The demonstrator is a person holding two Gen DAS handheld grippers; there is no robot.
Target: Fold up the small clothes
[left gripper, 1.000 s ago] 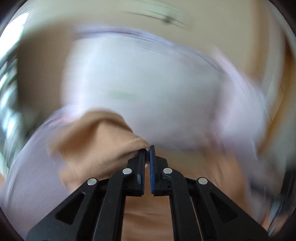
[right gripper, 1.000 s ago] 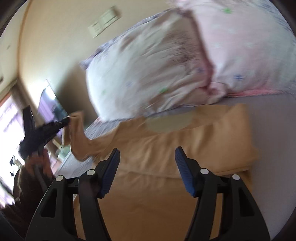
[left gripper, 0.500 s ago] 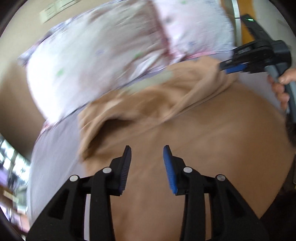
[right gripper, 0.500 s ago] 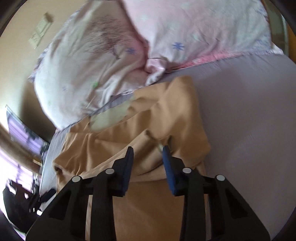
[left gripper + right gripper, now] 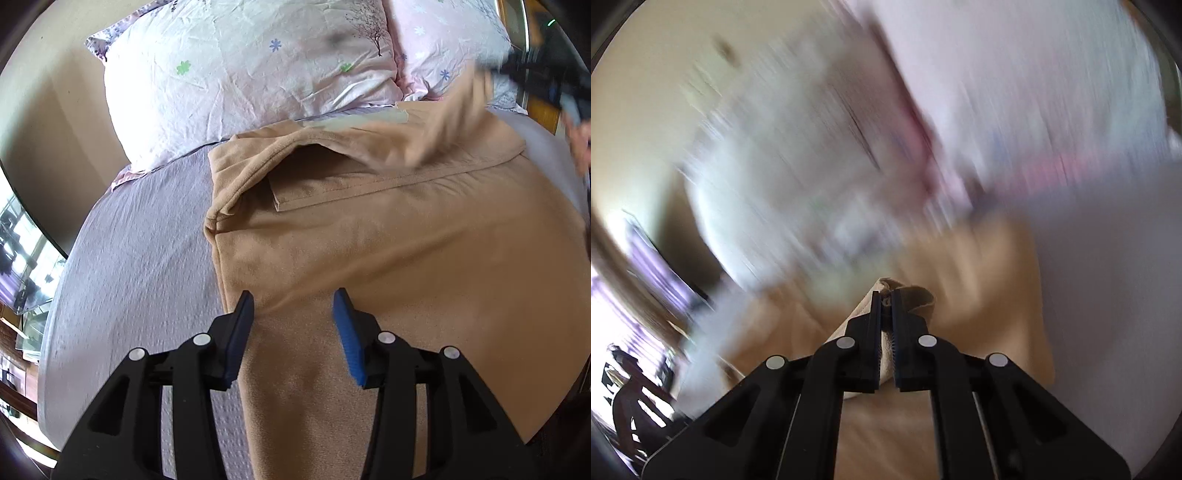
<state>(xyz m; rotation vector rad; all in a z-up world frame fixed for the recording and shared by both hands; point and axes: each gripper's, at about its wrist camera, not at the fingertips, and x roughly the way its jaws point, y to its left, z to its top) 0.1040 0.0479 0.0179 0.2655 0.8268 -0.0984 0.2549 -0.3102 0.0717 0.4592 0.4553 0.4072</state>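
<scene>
Where the left wrist view looks down its own fingers, the left gripper (image 5: 293, 314) stands with jaws spread wide, blue pads facing, nothing between them; it hangs over the lower centre of the frame, above the near part of the tan garment (image 5: 388, 251).

Right gripper (image 5: 885, 301): jaws pressed nearly together, pinching a fold of the tan garment (image 5: 908, 299) at lower centre of the right wrist view. The same gripper shows blurred at the upper right of the left wrist view (image 5: 546, 85), with a strip of the cloth raised to it.

Tan garment: spread across centre and right of the left wrist view, its upper left edge folded over, a hem seam running across the middle.

Lilac bedsheet (image 5: 140, 266): under the garment, bare at left.

Floral pillow (image 5: 240, 74): upper centre, touching the sheet beyond the garment. Pink pillow (image 5: 443, 40): upper right, just beside the first.

Right wrist view: heavily motion-blurred; background detail cannot be told.
</scene>
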